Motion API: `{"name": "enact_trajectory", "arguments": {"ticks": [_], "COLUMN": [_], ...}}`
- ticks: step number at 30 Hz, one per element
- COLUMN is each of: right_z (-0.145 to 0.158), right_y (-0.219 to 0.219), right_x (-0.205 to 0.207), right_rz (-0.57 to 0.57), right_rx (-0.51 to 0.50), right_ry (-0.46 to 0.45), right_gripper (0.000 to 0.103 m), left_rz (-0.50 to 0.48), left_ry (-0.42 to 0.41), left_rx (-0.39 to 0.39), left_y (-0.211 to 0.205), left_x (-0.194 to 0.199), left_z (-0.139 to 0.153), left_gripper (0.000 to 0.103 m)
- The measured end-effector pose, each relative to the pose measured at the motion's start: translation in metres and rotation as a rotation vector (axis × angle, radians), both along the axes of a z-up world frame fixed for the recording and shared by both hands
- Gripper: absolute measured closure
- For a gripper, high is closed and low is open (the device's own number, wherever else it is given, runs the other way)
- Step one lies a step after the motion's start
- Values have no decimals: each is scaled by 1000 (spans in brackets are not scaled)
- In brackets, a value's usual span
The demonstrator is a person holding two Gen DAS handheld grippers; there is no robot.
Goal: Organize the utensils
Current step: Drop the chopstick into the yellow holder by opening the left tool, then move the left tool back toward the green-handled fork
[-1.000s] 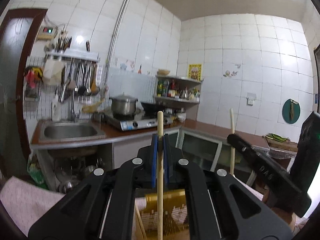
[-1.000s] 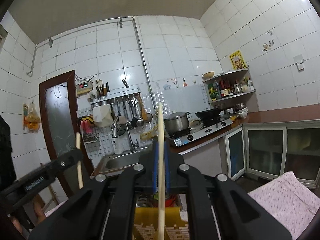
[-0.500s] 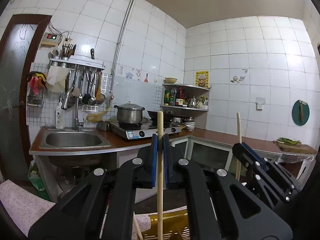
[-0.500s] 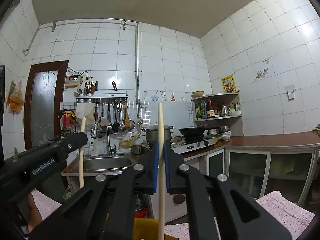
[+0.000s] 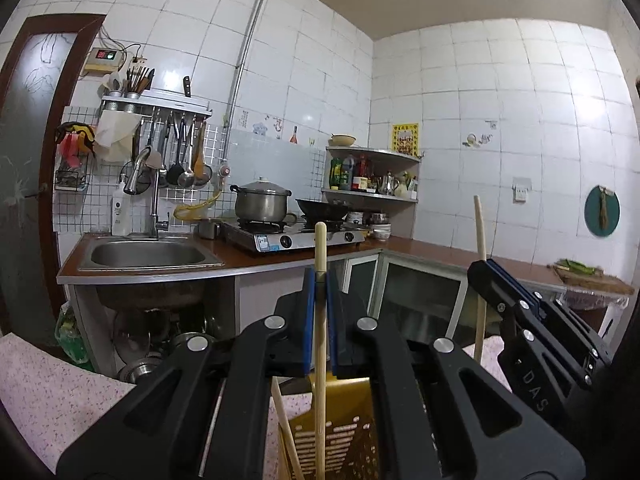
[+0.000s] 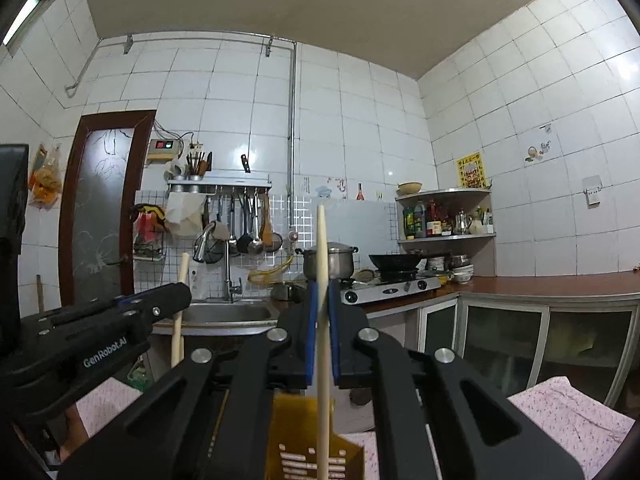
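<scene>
Both grippers clamp one upright chopstick each. Left gripper [image 5: 319, 320] pinches its chopstick [image 5: 320, 344] at 12 o'clock above the yellow perforated holder [image 5: 340, 440]; a loose stick leans inside at 7 o'clock. Right gripper [image 6: 320, 328] holds the second chopstick [image 6: 323, 320] over the same holder.

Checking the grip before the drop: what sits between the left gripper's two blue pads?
In the left wrist view, a wooden chopstick stands upright between the left gripper's pads, its lower end reaching down into the yellow holder.
</scene>
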State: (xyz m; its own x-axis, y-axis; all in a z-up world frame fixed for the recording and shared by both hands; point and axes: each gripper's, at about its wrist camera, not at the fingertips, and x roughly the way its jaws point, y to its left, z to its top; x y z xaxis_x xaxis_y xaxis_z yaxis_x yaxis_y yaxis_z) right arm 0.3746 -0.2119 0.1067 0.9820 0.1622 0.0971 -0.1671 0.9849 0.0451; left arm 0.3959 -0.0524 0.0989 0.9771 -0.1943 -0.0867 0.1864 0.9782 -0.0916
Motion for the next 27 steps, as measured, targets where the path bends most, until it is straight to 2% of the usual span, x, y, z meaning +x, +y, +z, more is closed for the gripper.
{"name": "enact_trajectory", "arguments": {"ticks": [8,16,17,19,20,21,22,23,25,27], "right_z": [-20,-24,-23,-21,-20,-19,-19,-19,-21,-23], "right_y": [-8,-13,-15,-19,-20,-21,-21,-23,-24,-28], "right_x": [-9,-17,-18,-23,-26,-33,-40,-48,-60,-73], "right_rz": [-4,40,47,60,70,80,75,76,78,74], "right_rx": [-39,-39,-33,-21,-17,-17,-16,-17,-31,-30], "right_ry": [75,196,213,245,252,263,269,270,297,325], "right_gripper": [96,94,94,89,79,61,52,48,48,47], "left_rz": [-9,-4,-5,7,21,40,55,61,66,75], "left_ry": [51,156,176,198,203,201,202,210,242,278], "left_rx": [16,19,13,0,-8,-19,-22,-20,-10,2], "left_y": [3,17,21,27,31,37,41,44,49,54], "left_x": [-6,-18,-20,-27,-32,-40,-48,-55,-69,-84], "left_z": [-14,-26,-25,-24,-22,-20,-19,-18,-18,-19], "left_gripper": [99,98,95,81,64,52,48,46,44,34]}}
